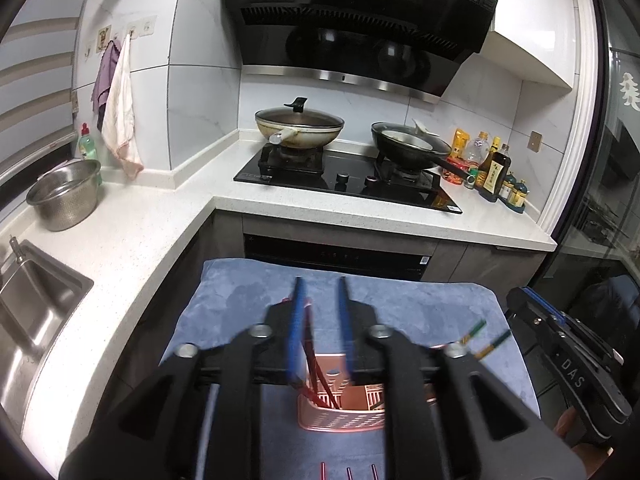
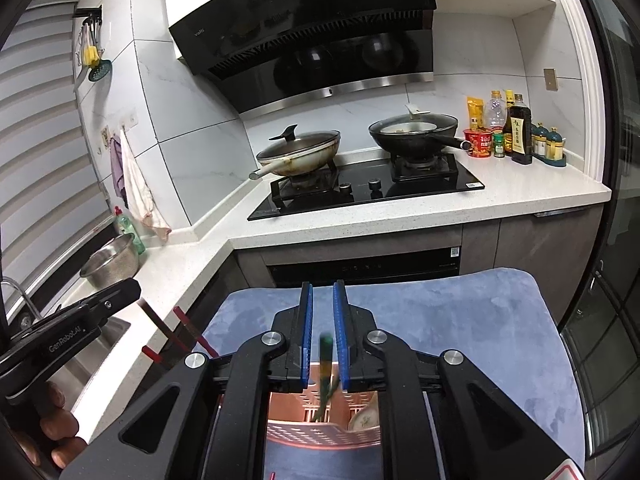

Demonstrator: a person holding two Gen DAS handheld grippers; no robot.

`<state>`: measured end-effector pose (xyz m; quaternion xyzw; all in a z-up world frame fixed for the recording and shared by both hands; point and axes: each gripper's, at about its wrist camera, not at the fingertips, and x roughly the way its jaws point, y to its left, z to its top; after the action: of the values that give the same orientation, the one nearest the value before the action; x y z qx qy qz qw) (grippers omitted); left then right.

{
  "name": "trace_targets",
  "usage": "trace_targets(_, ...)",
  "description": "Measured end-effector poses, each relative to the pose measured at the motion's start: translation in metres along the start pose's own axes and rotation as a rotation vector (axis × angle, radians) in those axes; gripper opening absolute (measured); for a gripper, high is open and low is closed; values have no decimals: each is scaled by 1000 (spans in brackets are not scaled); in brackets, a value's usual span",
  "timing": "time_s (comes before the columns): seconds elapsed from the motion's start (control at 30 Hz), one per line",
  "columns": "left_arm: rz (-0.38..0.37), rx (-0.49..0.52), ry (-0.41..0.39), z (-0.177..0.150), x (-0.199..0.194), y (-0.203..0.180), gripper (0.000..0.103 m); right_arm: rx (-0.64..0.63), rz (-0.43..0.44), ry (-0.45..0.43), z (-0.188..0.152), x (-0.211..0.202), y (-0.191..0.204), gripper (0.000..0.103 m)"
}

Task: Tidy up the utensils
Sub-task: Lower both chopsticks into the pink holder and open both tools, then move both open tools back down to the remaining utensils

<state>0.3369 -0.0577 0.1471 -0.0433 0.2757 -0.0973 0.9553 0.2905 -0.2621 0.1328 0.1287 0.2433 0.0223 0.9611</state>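
Observation:
A pink slotted utensil basket [image 1: 352,412] stands on a blue towel [image 1: 240,296] right under both grippers; it also shows in the right wrist view [image 2: 320,428]. Dark red chopsticks [image 1: 316,368] stand in its left compartment, between my left gripper's [image 1: 320,284] open blue fingers, which are not closed on them. Green-tipped chopsticks [image 2: 325,364] stand in the basket between my right gripper's [image 2: 321,286] open fingers; their tips also show in the left wrist view [image 1: 484,338]. A ceramic spoon [image 2: 364,416] lies in the right compartment.
The towel covers a stand in front of an L-shaped white counter [image 1: 132,216]. A steel sink [image 1: 32,320] and colander [image 1: 64,194] sit at the left. A hob [image 1: 344,178] with two pans and bottles [image 1: 492,164] lies ahead. Red utensil tips [image 1: 348,474] lie near the towel's front.

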Motion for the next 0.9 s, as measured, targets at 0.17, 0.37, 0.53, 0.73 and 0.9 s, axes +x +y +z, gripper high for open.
trace_targets(0.17,18,7,-9,-3,-4,2,31,-10,-2,-7,-1,-6,2,14)
trace_targets(0.37,23,9,-11,-7,-13,4,32,-24,1,-7,-6,-18,6,15)
trace_targets(0.53,29,18,-9,-20,-27,7,32,-37,4,3,-22,-35,9,21)
trace_targets(0.73,47,41,23,-52,-39,11,32,-62,-5,51,-58,-54,12,21)
trace_targets(0.9,56,51,68,-86,-49,16,33,-75,-12,91,-91,-72,14,21)
